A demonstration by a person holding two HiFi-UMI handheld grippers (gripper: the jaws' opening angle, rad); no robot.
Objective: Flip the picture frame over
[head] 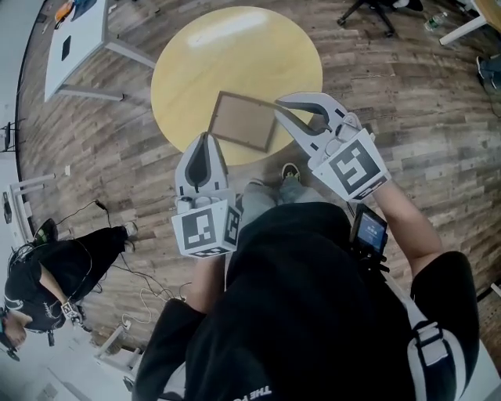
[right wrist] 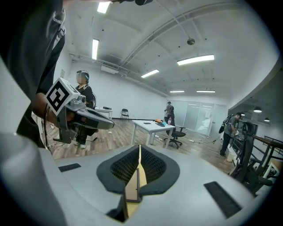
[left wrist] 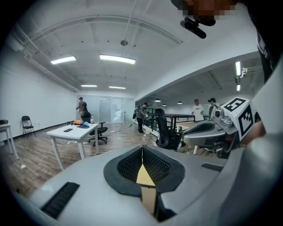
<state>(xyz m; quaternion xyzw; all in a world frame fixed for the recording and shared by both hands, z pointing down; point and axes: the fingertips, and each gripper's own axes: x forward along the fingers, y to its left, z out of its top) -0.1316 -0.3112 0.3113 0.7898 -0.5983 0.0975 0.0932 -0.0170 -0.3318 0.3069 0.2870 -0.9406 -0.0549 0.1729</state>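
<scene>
The picture frame (head: 244,120) lies flat on the round yellow table (head: 235,47), near its front edge, brown backing up. My left gripper (head: 206,136) is shut, its tip at the frame's near left corner. My right gripper (head: 277,102) is also shut, its tip at the frame's far right corner. In the left gripper view the jaws (left wrist: 142,148) meet in a thin line, and a sliver of yellow table and tan frame edge shows through the slit below. The right gripper view shows its jaws (right wrist: 139,146) pressed together likewise. I cannot tell whether either tip touches the frame.
A white desk (head: 74,47) stands on the wood floor at the far left. A person in black (head: 47,270) sits low at the left with cables nearby. An office chair (head: 372,9) is beyond the table. Several people stand far off in the room.
</scene>
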